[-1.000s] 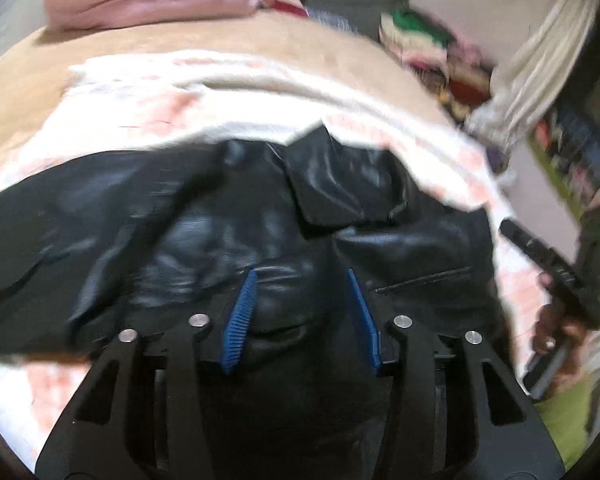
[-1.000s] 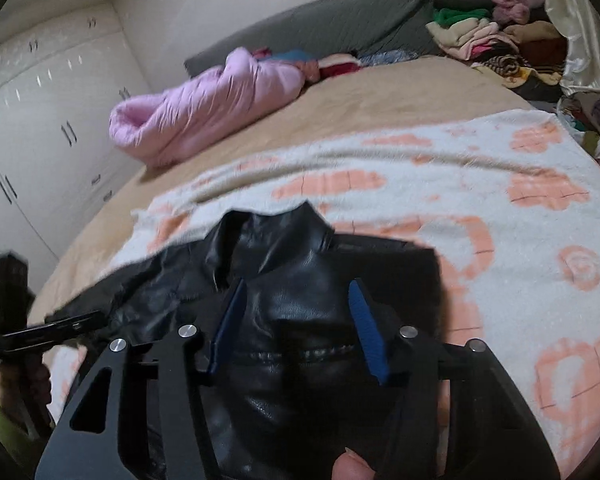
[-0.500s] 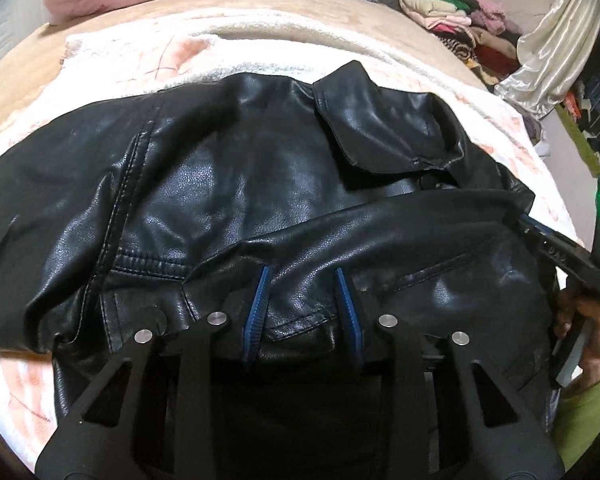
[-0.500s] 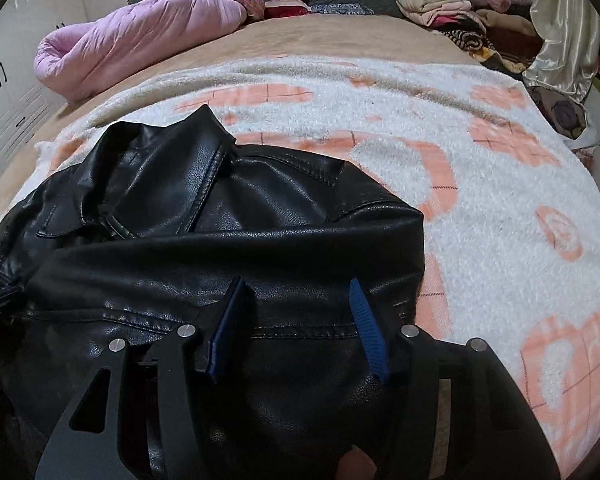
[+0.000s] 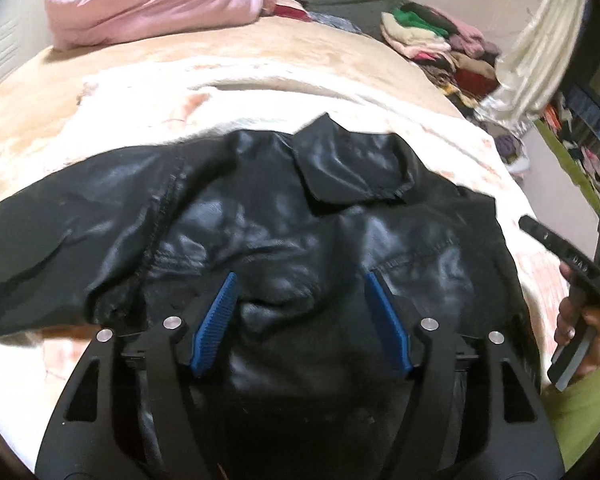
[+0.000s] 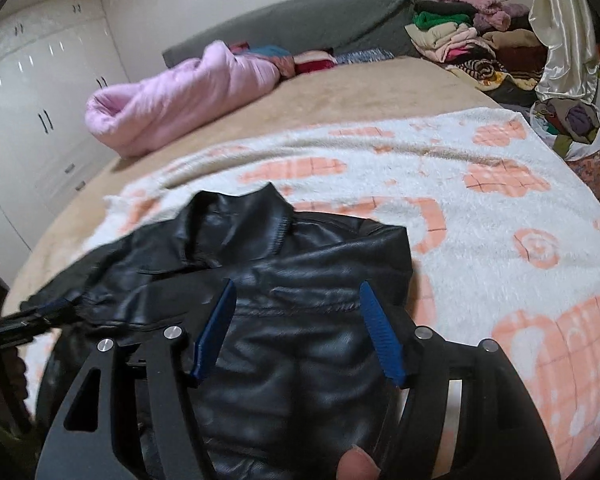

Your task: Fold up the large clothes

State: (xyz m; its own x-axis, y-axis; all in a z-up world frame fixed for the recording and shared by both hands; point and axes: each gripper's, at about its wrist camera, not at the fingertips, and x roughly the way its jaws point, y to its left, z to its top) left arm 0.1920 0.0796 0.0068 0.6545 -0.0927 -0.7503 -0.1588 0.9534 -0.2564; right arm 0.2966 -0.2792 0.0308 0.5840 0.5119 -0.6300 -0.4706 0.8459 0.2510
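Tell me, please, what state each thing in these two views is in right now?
black leather jacket: spread on the blanket, hem folded up, collar at the far end.
left gripper: jaws opening, leather between the pads, not pinched.
right gripper: jaws opening over the jacket, not pinching.
patterned blanket: laid flat over the bed.
pink quilt: rolled up.
wardrobe doors: shut.

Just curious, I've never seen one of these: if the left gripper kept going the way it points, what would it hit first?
Most likely the black leather jacket: the left gripper, its jaws opening, points down at it with nothing visible between, though depth is unclear.
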